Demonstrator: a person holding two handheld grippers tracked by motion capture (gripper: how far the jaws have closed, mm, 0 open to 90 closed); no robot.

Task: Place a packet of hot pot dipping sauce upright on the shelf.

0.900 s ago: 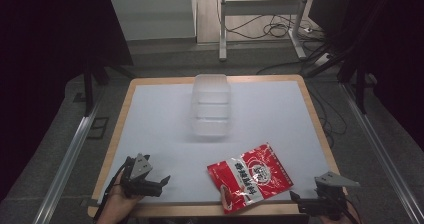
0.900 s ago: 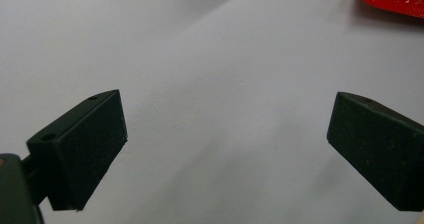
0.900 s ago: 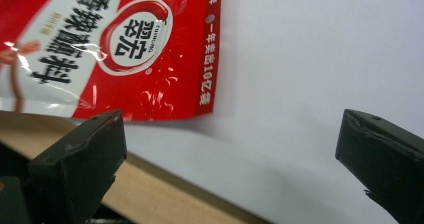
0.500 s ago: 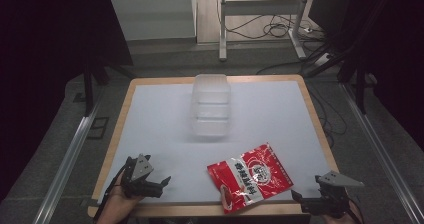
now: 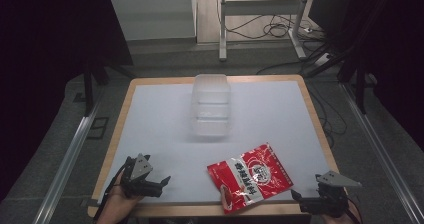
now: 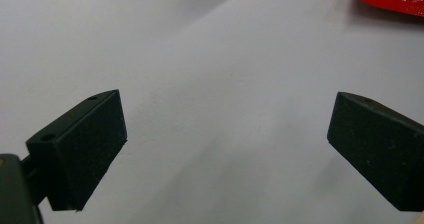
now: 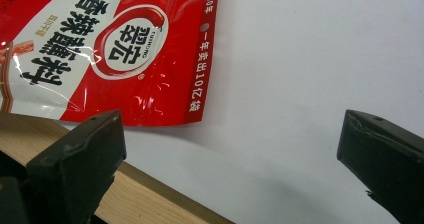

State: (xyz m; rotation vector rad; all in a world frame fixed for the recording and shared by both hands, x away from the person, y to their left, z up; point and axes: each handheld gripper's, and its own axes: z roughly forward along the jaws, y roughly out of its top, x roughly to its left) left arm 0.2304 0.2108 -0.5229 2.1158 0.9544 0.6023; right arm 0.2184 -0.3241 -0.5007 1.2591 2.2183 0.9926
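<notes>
A glossy red-and-white snack packet (image 5: 251,176) with black Chinese lettering lies flat and tilted at the white table's near edge, sealed

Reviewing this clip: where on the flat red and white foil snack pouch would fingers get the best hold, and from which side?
Probably the red and white foil snack pouch is best taken at its near corner, which juts past the table's wooden front edge. It lies flat, so only there can fingers pass above and below. The open right gripper could come level from the right.
</notes>
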